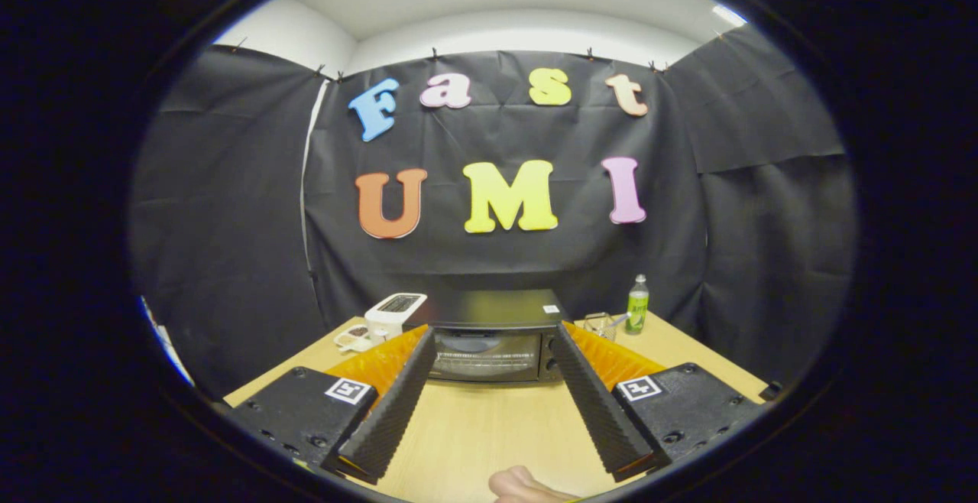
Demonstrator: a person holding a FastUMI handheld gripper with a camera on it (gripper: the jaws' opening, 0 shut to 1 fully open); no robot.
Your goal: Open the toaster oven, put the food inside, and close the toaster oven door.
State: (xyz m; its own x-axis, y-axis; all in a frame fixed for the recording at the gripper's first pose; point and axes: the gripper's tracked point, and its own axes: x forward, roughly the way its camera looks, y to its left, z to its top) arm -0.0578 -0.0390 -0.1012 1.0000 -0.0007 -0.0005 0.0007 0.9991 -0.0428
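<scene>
Spreading wide apart over the wooden table (489, 430), the gripper (493, 341) with nothing held between its fingers. Pointing forward in the lower middle of the frame, fingertips reaching toward the two front corners of the toaster oven (489, 335).

Sitting at the centre of the frame, just beyond the fingertips, the toaster oven with its glass door (483, 356) closed and upright; knobs (548, 356) running down the right side of its front. Carrying a small white sticker (551, 309) on the right of its dark top.

Standing just left of the oven, toward the middle left of the frame, a white toaster (394, 310). Lying in front of that toaster, a small white dish (353, 336) holding something brownish, possibly the food, though too small to tell for sure.

Standing to the right of the oven, a clear glass (600, 326) with something thin leaning out of it, and just beside it a green bottle (637, 305).

Poking in at the bottom centre of the frame, nearer than the fingers, part of a person's hand (523, 485), resting on the table.
</scene>
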